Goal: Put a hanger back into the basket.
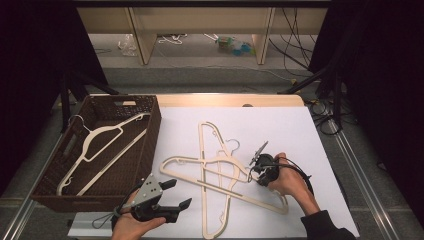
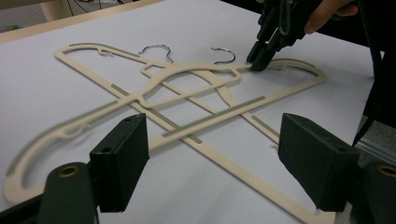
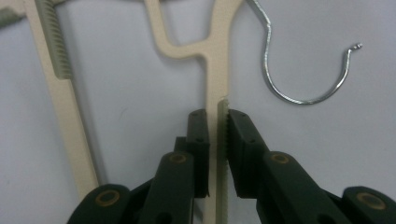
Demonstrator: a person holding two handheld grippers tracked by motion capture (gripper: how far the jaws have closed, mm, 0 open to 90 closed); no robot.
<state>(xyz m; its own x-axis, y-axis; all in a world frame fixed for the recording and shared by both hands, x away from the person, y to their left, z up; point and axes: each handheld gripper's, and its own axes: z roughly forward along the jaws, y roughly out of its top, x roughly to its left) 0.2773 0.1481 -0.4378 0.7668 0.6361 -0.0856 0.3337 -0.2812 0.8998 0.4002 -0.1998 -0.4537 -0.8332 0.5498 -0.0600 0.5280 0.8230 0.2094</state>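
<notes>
A white table (image 1: 310,130) bears a brown basket (image 1: 152,130) at its left with one hanger (image 1: 102,147) inside. Two cream hangers (image 1: 220,175) lie crossed mid-table. The right gripper (image 3: 217,140) is clenched on one hanger's shoulder bar. The left gripper (image 1: 177,192) hovers nearby, jaws apart, grasping nothing.

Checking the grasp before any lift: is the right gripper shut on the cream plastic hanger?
Shut. The right gripper has both black pads against the cream plastic hanger's arm, at its ribbed strip.
</notes>
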